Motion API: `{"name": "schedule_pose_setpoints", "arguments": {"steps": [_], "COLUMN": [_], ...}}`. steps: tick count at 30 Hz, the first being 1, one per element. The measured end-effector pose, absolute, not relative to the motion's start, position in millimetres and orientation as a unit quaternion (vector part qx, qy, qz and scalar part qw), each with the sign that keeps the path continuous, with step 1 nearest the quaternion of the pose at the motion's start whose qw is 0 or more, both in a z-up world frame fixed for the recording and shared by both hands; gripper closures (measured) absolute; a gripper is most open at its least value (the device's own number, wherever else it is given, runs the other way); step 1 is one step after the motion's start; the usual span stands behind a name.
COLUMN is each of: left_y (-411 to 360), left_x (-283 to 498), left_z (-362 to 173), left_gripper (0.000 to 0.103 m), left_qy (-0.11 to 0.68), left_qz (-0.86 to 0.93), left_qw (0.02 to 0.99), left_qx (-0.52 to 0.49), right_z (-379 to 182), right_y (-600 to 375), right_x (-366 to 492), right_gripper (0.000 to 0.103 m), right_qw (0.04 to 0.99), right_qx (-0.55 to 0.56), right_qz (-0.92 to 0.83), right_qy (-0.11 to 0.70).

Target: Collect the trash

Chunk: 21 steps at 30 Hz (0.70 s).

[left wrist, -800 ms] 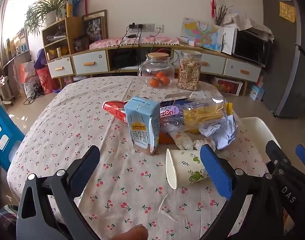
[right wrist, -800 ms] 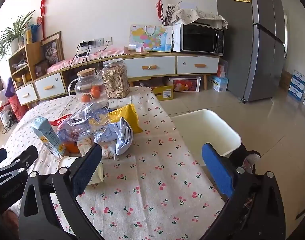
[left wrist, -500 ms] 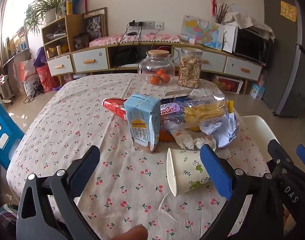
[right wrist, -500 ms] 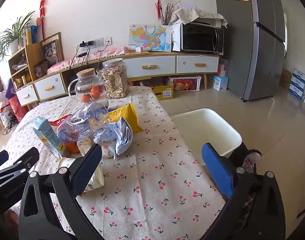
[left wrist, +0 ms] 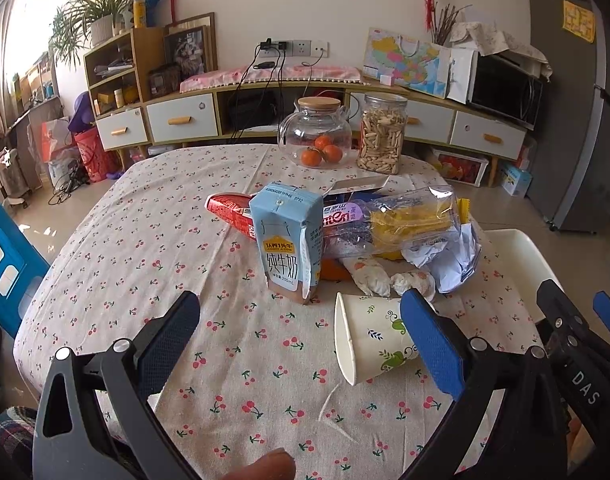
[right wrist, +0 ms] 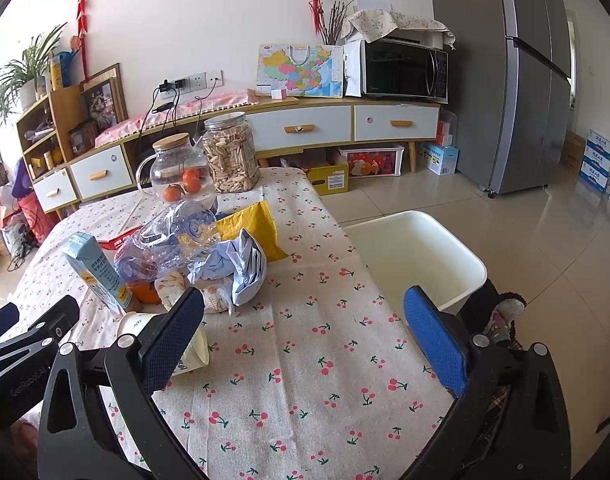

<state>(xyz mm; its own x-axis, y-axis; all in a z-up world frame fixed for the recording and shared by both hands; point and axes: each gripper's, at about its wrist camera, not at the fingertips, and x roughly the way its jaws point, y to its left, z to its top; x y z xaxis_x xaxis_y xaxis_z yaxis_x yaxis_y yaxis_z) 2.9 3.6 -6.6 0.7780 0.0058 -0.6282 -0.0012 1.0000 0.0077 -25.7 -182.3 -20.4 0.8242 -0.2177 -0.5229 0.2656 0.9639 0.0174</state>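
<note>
Left tool (left wrist: 299,334) spread wide, holding nothing, low in frame over the cherry-print tabletop (left wrist: 145,248). Right tool (right wrist: 303,330) also spread, empty. Trash pile sits mid-frame in the left view: milk carton (left wrist: 289,246) upright, paper cup (left wrist: 371,342) on its side just beside the left tool's blue finger, crushed plastic bottle (left wrist: 389,222) behind, crumpled paper (left wrist: 451,258) to the right. White bin (right wrist: 417,254) off the tabletop edge, right-centre of the right view.

Looked low across the table (left wrist: 117,240) from its near edge. Faced the sideboard (right wrist: 305,120). Shared the cup (left wrist: 369,340).
</note>
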Motion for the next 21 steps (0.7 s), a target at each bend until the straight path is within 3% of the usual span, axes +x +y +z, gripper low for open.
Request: {"name": "schedule_pose_setpoints", "arguments": {"steps": [8, 21], "left_y": [5, 6], "left_x": [2, -1], "left_z": [-1, 2], "left_gripper": [0.006, 0.006], "left_qy": [0.339, 0.332], "left_qz": [-0.001, -0.005], "left_qw": [0.941, 0.943], "left_qx": [-0.008, -0.015], "right_z": [-10, -9], "right_y": [-172, -178], "right_x": [-30, -28], "right_gripper": [0.007, 0.007], "right_qw": [0.965, 0.953], "right_qx": [-0.003, 0.043], "right_qz": [-0.134, -0.13], "right_qy": [0.228, 0.27]}}
